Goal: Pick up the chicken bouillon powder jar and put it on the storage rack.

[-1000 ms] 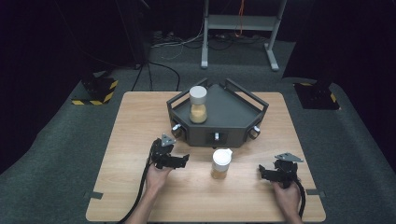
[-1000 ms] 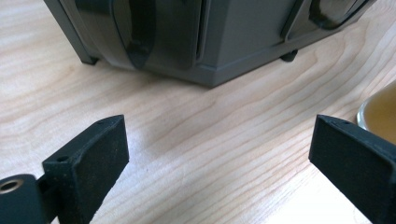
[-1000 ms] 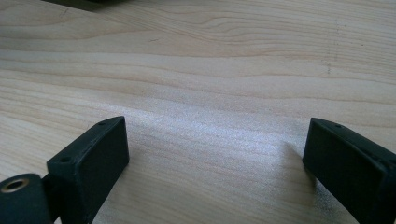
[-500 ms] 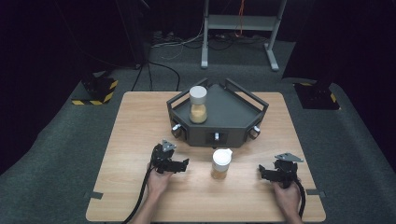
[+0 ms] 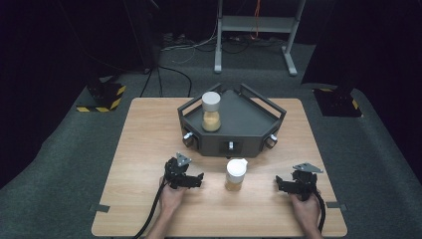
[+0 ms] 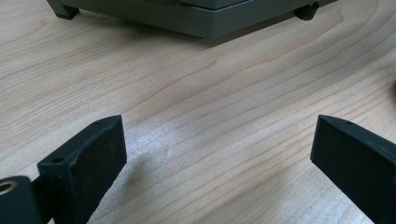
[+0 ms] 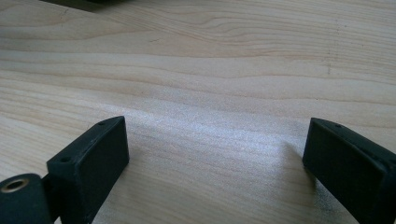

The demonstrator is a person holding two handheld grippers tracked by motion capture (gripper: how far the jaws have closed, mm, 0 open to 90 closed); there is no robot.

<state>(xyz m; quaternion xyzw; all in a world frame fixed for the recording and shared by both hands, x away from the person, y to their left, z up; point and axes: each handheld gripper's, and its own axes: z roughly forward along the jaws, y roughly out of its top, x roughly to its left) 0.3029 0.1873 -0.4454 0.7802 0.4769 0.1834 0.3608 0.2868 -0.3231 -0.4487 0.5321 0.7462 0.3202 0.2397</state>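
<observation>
Both claws spread wide, holding nothing: left gripper (image 5: 198, 179) at 9 o'clock of the lidded jar (image 5: 235, 174), right gripper (image 5: 280, 183) at 3 o'clock, well apart. Risk, judged: a sideways nudge could tip the tall jar. Second jar (image 5: 211, 111) sits in the dark tray (image 5: 259, 130); contents hard to identify.

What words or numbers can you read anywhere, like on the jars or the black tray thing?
There are none to read.
The jar on the table: no label that shows.
The jar in the dark tray: white lid, yellowish fill, no writing visible.
The dark tray: small pale fittings on its front wall, too small to read if marked.
The yellow-and-black striped blocks on the floor: stripes, no words.
</observation>
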